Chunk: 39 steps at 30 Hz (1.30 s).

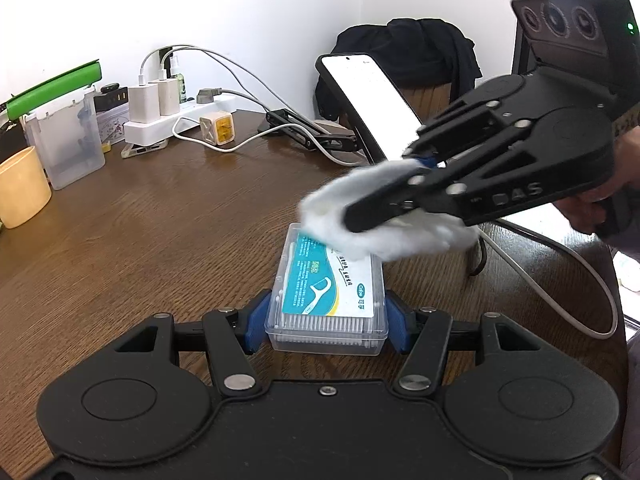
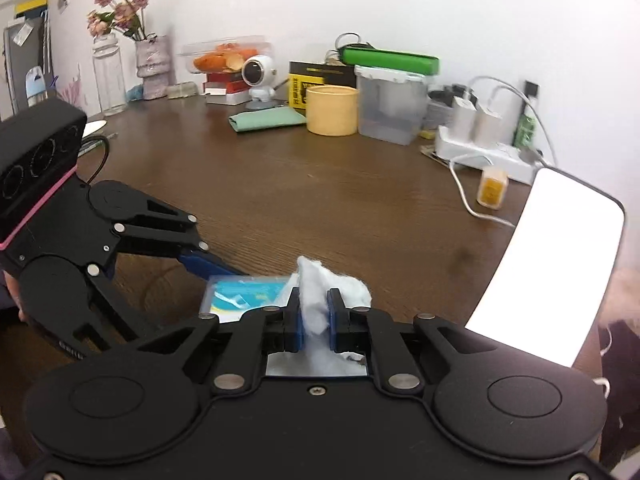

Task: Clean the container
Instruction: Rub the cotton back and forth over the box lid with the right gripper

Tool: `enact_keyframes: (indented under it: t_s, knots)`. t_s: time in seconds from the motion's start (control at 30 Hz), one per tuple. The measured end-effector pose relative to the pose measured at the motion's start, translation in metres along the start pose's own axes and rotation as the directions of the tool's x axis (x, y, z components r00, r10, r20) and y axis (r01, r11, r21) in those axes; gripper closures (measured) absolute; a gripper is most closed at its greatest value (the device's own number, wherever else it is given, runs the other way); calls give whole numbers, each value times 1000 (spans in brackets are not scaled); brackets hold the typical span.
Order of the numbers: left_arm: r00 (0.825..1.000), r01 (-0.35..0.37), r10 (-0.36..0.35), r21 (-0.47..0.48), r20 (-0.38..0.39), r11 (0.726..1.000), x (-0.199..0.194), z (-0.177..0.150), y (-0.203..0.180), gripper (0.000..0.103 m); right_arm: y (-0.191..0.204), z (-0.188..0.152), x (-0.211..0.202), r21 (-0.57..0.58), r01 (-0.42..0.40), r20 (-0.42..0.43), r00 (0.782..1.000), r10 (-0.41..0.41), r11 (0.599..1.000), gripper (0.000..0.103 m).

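A clear plastic box of floss picks (image 1: 330, 300) with a teal and white label lies flat on the brown wooden table. My left gripper (image 1: 326, 322) is shut on its near end, one blue pad on each side. My right gripper (image 2: 314, 318) is shut on a wad of white cotton (image 2: 320, 292). In the left wrist view that cotton (image 1: 384, 216) rests on the far end of the box lid, blurred, with the right gripper (image 1: 384, 196) coming in from the right. The right wrist view shows the box (image 2: 244, 294) just left of the cotton.
A phone with a lit white screen (image 1: 372, 104) leans on a stand behind the box. A power strip with chargers (image 1: 160, 116), white cables, a clear lidded bin (image 1: 66, 140) and a yellow cup (image 1: 20, 188) stand along the far left. The table edge (image 1: 600, 280) runs at the right.
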<state>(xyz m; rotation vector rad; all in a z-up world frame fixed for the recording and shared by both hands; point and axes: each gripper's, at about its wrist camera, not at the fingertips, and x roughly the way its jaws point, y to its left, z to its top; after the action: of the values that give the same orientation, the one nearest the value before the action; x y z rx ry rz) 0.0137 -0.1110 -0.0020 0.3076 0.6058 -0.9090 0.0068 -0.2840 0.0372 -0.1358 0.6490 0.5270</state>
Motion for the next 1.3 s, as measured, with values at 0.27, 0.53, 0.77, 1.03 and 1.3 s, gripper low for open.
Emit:
enact_keyframes:
  t_s: [0.27, 0.53, 0.77, 1.03, 1.3]
  knots:
    - [1000, 1, -1, -2, 0, 1000, -1, -1, 0, 46, 20, 2, 8, -18, -93, 18, 995, 94, 995, 91]
    - [1000, 10, -10, 1, 0, 1000, -1, -2, -1, 46, 1, -2, 1, 18, -22, 6, 1000, 22, 1000, 91]
    - [1000, 9, -9, 0, -1, 1000, -1, -2, -2, 46, 8, 1, 8, -4, -32, 29, 999, 32, 999, 90]
    - [1000, 11, -11, 2, -1, 1000, -2, -3, -7, 46, 17, -3, -2, -18, -113, 0, 994, 113, 993, 91]
    - [1000, 18, -18, 3, -1, 1000, -4, -3, -9, 46, 3, 0, 0, -2, -13, 7, 1000, 13, 1000, 91]
